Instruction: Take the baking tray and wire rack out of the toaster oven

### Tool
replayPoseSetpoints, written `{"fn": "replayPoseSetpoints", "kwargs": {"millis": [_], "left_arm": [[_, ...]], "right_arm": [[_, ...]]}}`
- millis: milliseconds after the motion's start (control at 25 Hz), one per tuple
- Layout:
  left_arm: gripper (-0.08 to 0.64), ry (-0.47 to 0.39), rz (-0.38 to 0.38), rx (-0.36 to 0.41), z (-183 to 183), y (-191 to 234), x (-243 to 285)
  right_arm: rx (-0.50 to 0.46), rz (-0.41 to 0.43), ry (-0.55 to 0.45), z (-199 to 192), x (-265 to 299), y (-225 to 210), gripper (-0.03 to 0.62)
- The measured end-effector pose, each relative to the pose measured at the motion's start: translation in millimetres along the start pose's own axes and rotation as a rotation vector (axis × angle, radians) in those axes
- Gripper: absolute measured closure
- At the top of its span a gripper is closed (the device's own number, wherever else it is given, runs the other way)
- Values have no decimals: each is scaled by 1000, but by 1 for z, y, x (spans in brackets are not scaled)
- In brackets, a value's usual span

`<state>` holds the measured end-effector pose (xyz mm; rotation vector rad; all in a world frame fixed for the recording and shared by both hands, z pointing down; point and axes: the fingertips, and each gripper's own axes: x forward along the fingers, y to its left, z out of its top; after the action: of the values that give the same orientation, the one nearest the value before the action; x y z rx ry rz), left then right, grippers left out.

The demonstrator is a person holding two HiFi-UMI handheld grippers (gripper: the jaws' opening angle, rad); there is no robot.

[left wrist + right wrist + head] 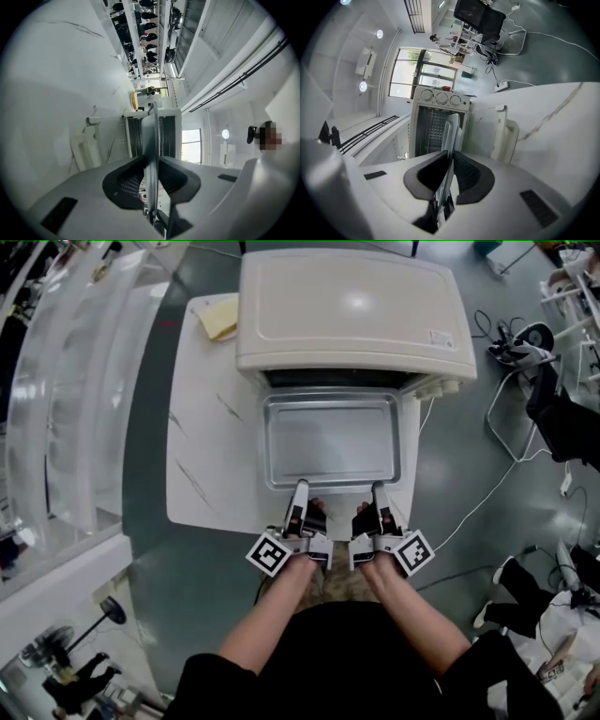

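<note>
Left gripper (300,487) and right gripper (378,488) are both pinching the near rim of the baking tray (330,442), which is sticking out of the toaster oven (352,310).

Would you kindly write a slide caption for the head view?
The left gripper and right gripper clamp the near rim of the baking tray, largely outside the toaster oven.

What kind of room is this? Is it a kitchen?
Likely a lab or workshop, not a kitchen: the toaster oven sits on a lone table, and cables trail across the grey floor.
</note>
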<state>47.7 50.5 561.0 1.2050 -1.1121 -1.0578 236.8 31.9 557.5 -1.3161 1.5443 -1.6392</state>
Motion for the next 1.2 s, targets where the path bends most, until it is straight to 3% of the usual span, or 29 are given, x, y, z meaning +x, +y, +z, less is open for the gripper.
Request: {"fn": "replayPoseSetpoints", "kwargs": {"millis": [200,560,1200], "left_arm": [[463,-34,23,-3,14,4,-27],[463,-108,41,6,60,21,-64],[460,-214,25,2,216,27,-118]], "right_arm": [[22,-2,51,-25,-7,0,535],[-51,-11,182,-81,3,-6,532],[-46,-14,293,-236,52,20,535]]}}
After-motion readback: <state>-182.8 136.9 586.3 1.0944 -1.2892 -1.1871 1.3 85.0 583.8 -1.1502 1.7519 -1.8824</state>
